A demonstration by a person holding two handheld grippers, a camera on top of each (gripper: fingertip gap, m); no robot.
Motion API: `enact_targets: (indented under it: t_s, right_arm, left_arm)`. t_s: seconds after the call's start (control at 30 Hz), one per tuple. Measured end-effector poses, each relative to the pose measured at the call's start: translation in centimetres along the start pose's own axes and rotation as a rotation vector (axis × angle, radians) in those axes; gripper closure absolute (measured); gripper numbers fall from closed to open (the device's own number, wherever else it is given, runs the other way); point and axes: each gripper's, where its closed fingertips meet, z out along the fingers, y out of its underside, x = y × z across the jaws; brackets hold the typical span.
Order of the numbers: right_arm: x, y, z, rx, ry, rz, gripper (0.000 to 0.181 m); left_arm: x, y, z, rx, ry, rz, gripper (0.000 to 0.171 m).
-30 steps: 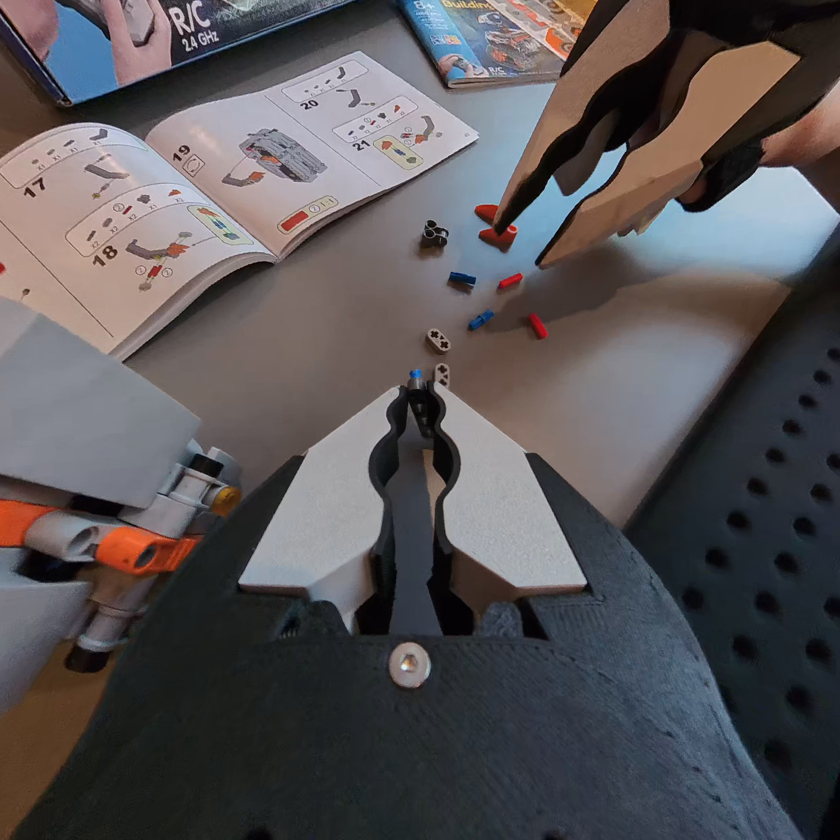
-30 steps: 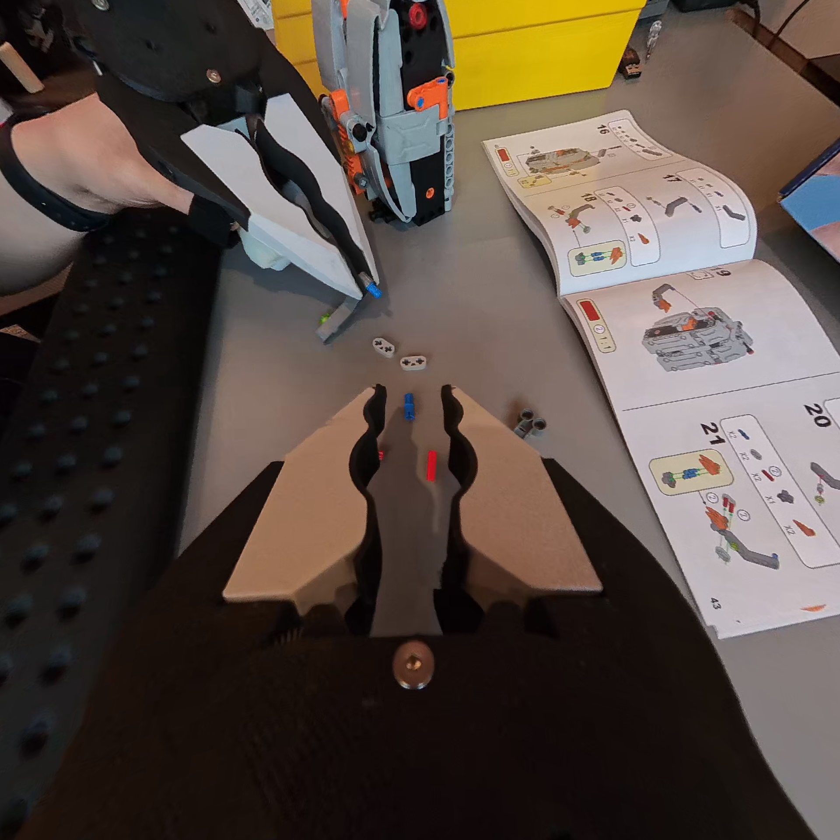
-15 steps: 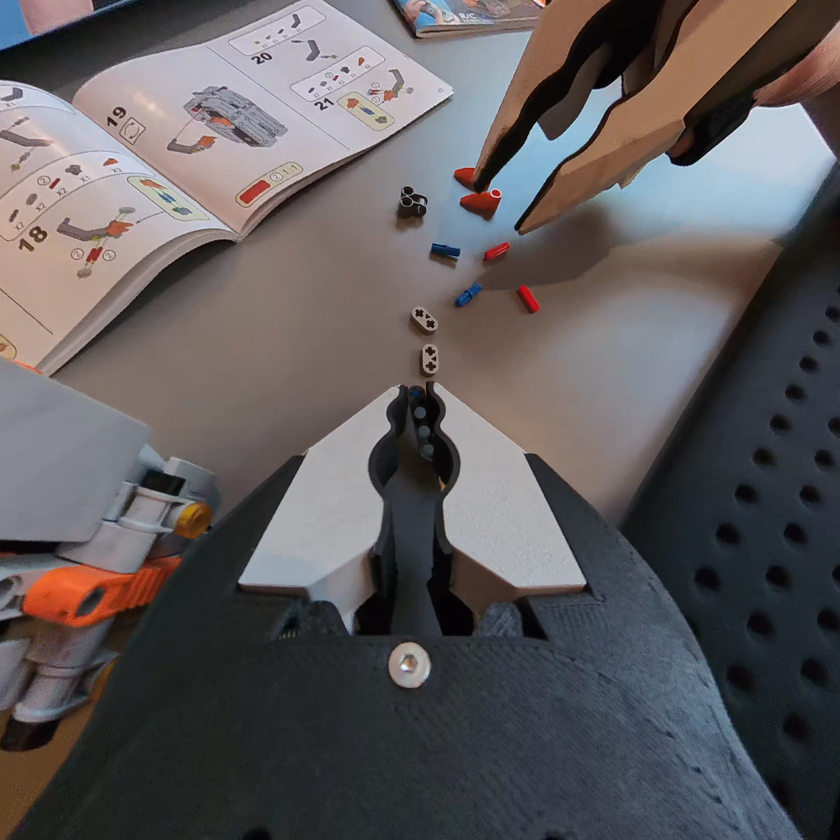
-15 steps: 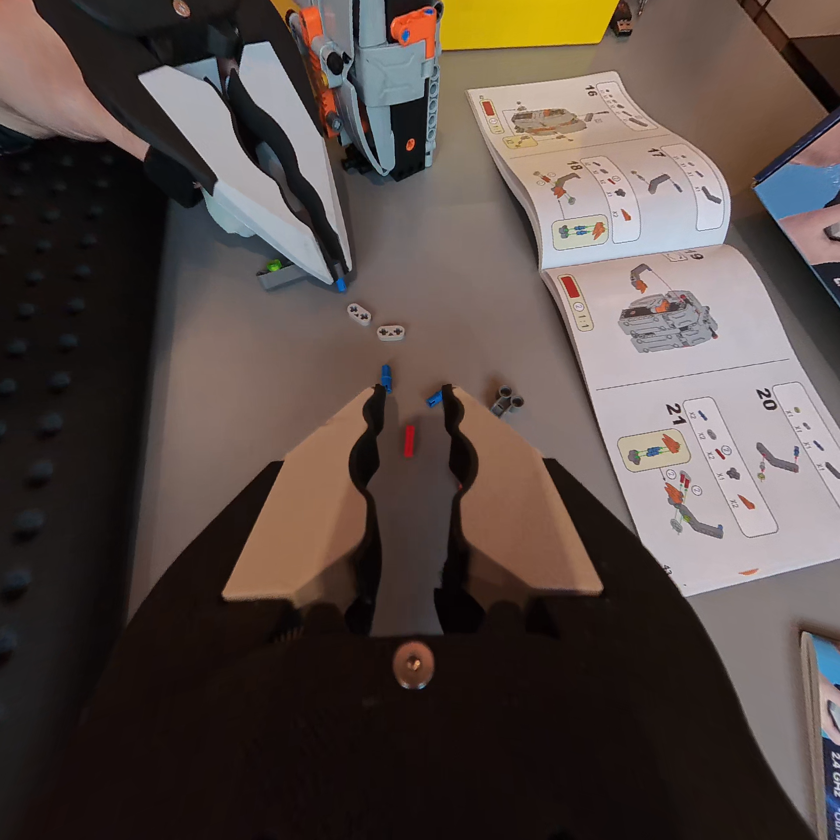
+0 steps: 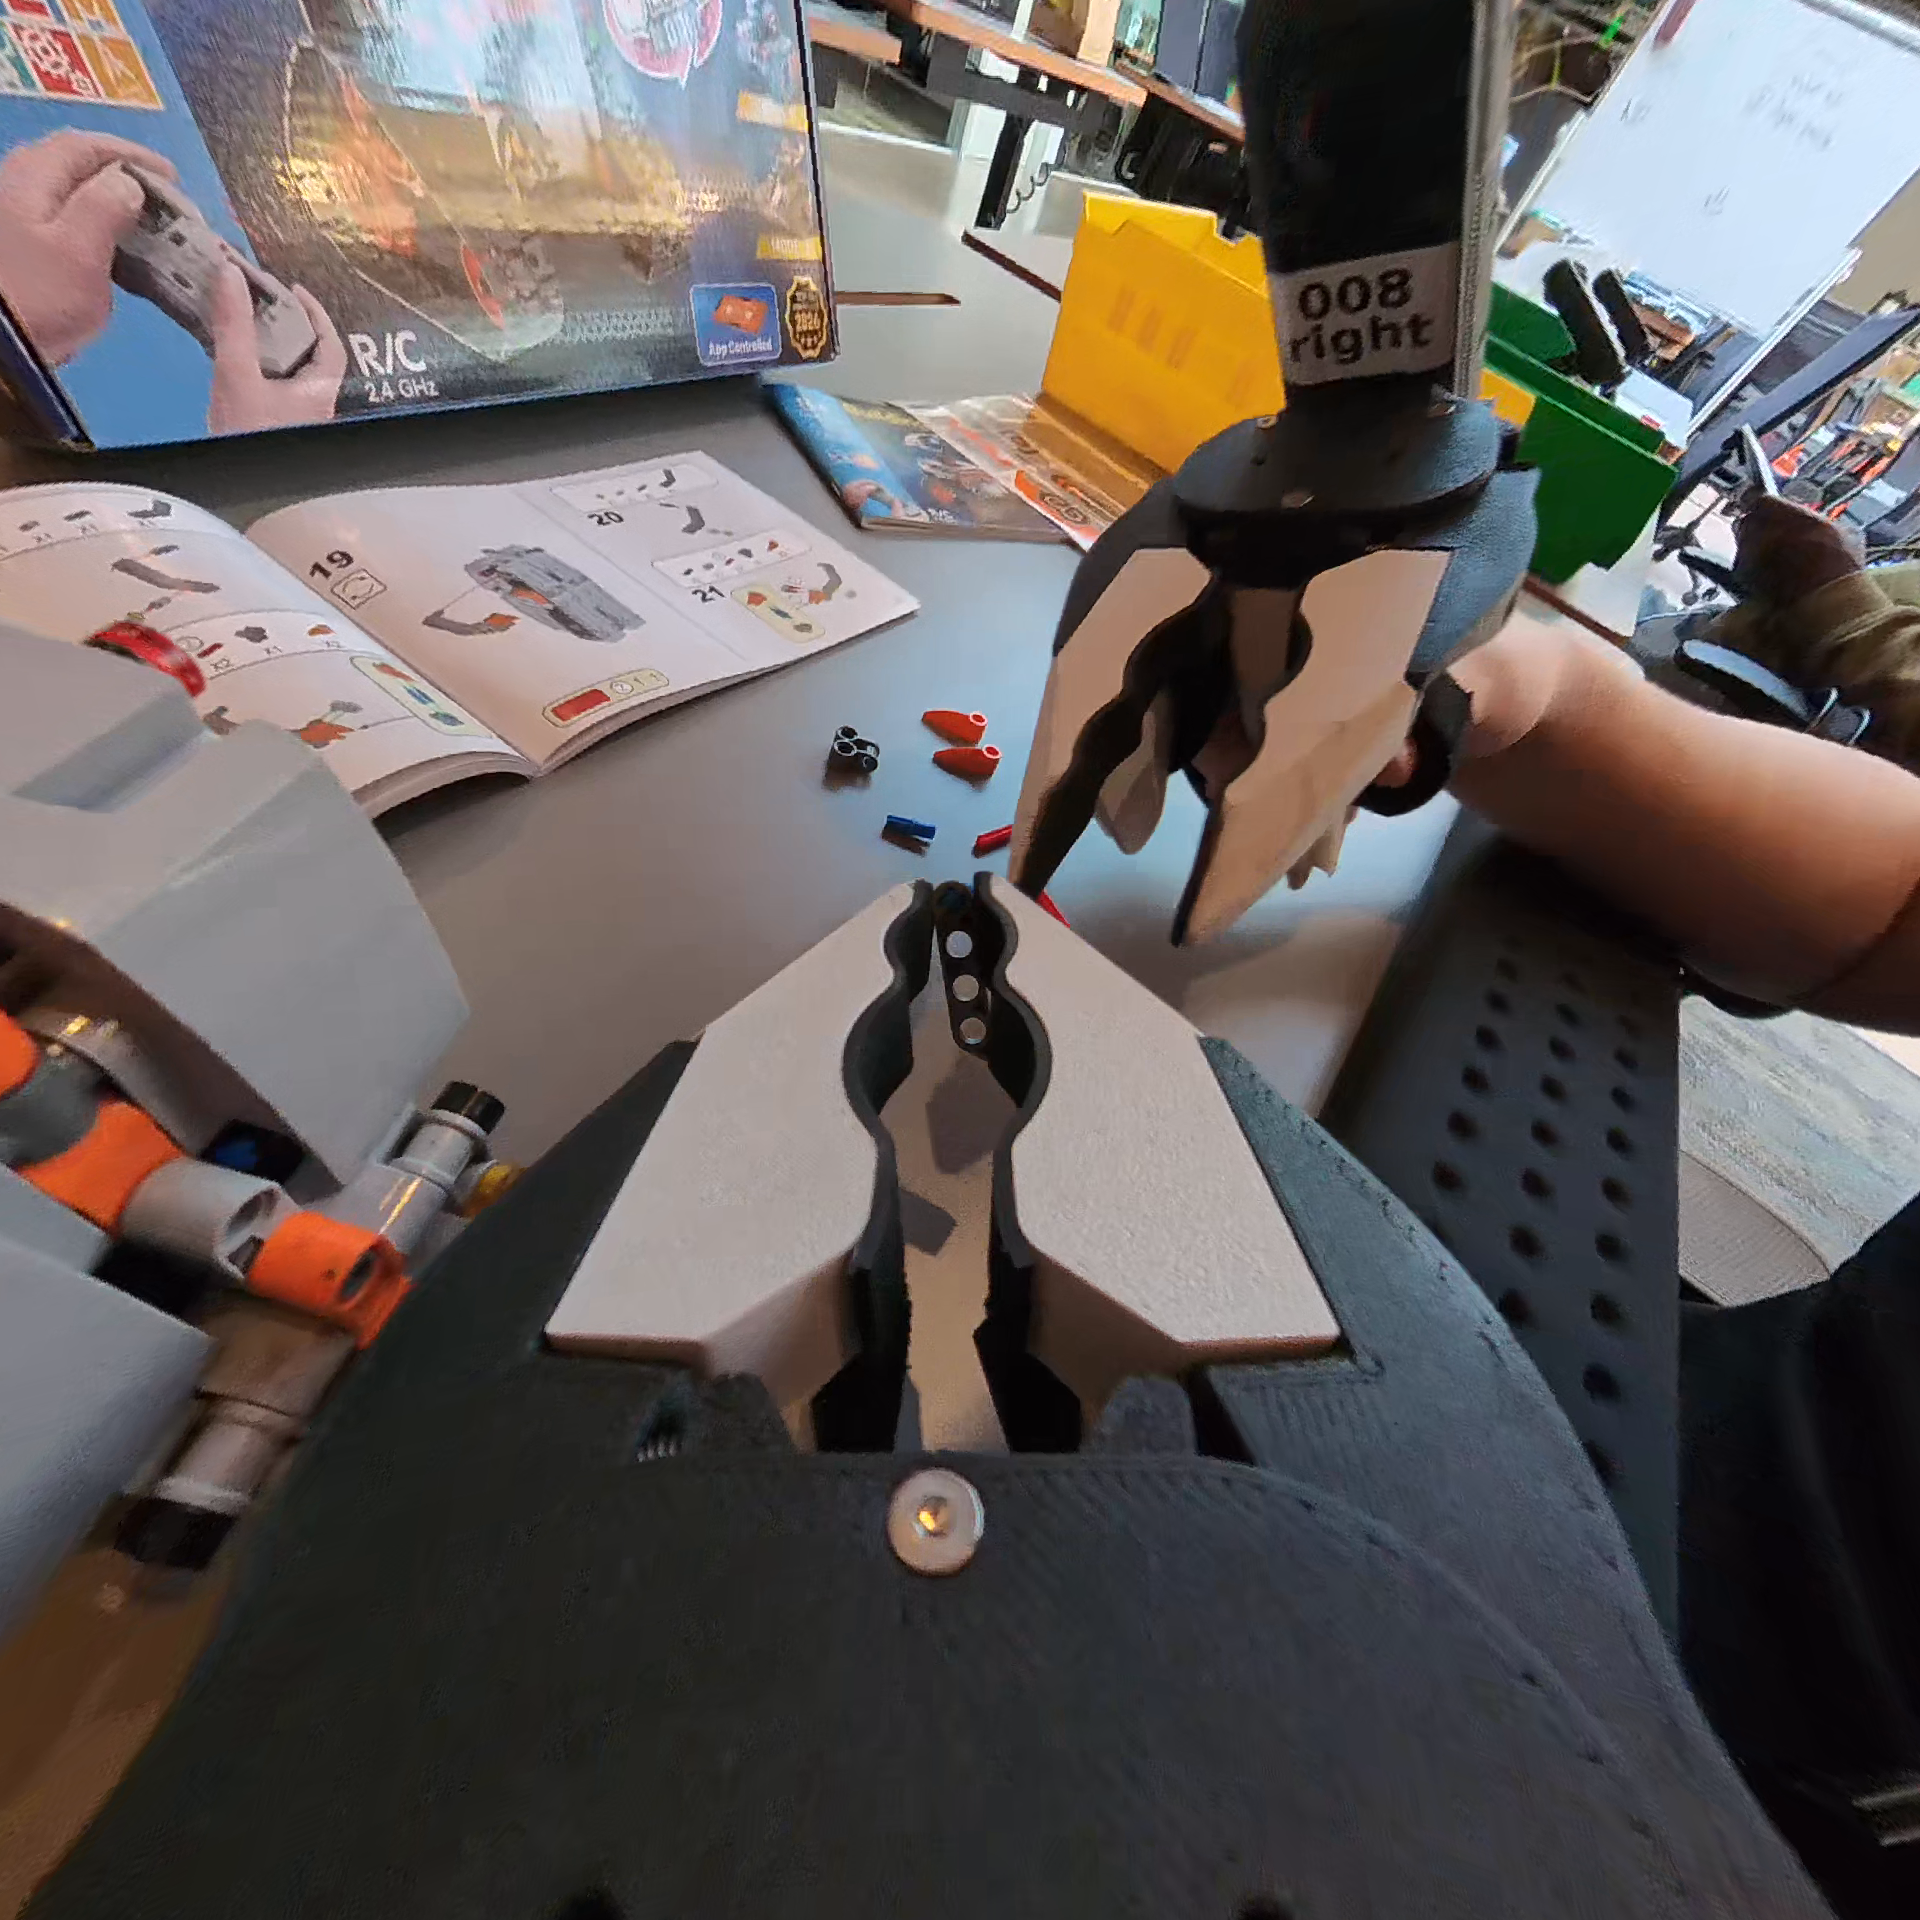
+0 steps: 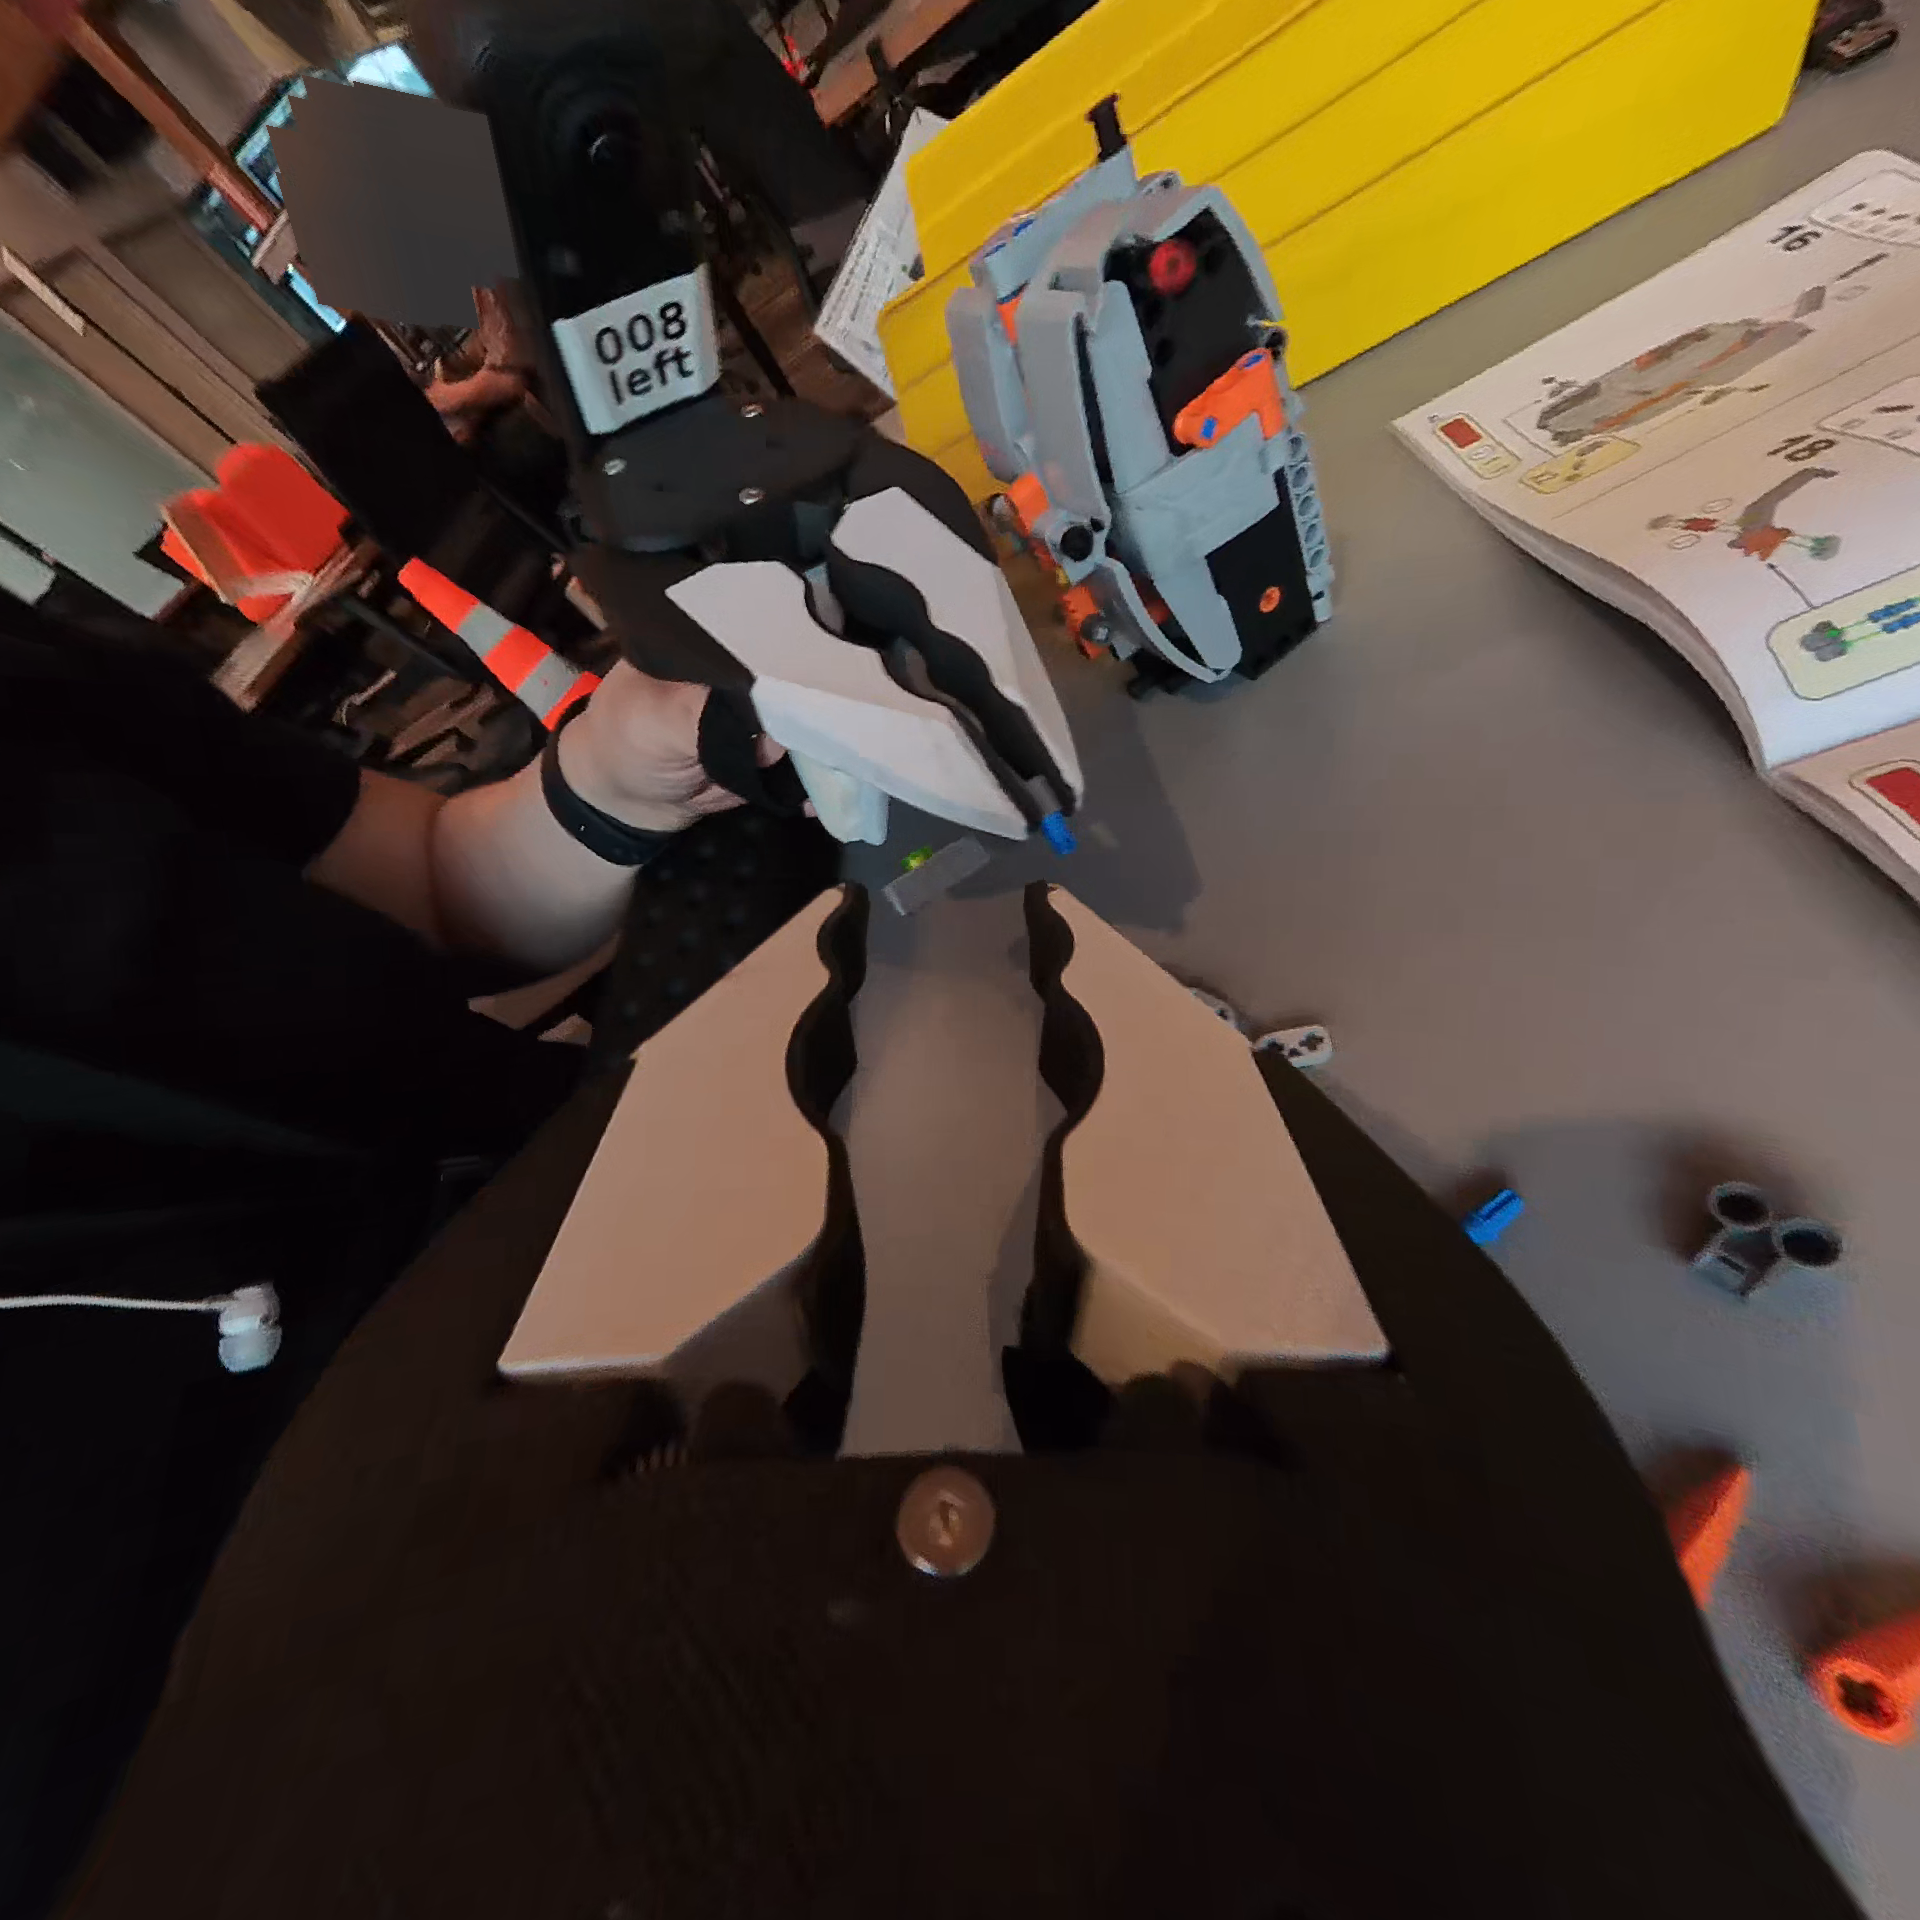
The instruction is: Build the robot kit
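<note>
My left gripper (image 5: 954, 902) is shut on a dark grey beam with holes (image 5: 963, 982), held above the grey table. In the right wrist view that gripper (image 6: 1044, 810) has a blue pin (image 6: 1057, 828) sticking out at its tip. My right gripper (image 6: 943, 904) is open and empty, its tips facing the left gripper's tip at close range. It also shows in the left wrist view (image 5: 1107, 914), tips down by the table. Under them lies a grey beam piece with a green bit (image 6: 935, 878).
Loose parts lie on the table: orange cones (image 5: 956, 725), a black connector (image 5: 854, 750), a blue pin (image 5: 908, 829), a red pin (image 5: 992, 837). An open instruction booklet (image 5: 582, 603), a blue box (image 5: 416, 208), a grey-orange model (image 6: 1153, 457), a yellow bin (image 6: 1351, 156), a black perforated mat (image 5: 1507, 1143). Left and right tips are no more than a few centimetres apart.
Both grippers have tilted up from looking down at the table. The right gripper has moved past the loose pins toward the left gripper. The left stays shut on the beam.
</note>
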Motion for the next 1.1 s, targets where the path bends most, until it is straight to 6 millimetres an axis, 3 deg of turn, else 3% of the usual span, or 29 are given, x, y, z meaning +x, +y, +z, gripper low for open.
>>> enact_targets:
  t_s: [0.1,0.33,0.47,0.67,0.97,1.1]
  right_arm:
    - [0.7,-0.2,0.3,0.030,0.036,0.120,0.148]
    - [-0.5,1.0,2.4,0.007,-0.045,0.374,0.146]
    - [-0.8,1.6,2.8,-0.030,-0.069,0.372,0.167]
    - [1.2,2.3,1.6,-0.060,0.047,0.338,0.170]
    - [2.8,0.3,-2.2,-0.004,0.156,0.219,0.174]
    - [3.1,0.8,-2.3,-0.028,0.156,0.219,0.174]
  left_arm:
    - [0.2,-0.2,-0.1,0.011,0.001,0.009,0.166]
    - [0.7,-0.7,-0.1,0.039,-0.016,0.069,0.166]
    - [0.6,-0.7,0.0,0.039,-0.017,0.070,0.166]
    - [-0.3,-0.6,-0.4,0.050,-0.038,0.025,0.166]
    - [0.1,-0.1,-0.1,0.024,0.000,0.010,0.166]
    - [0.3,0.3,0.2,-0.007,-0.003,0.032,0.166]
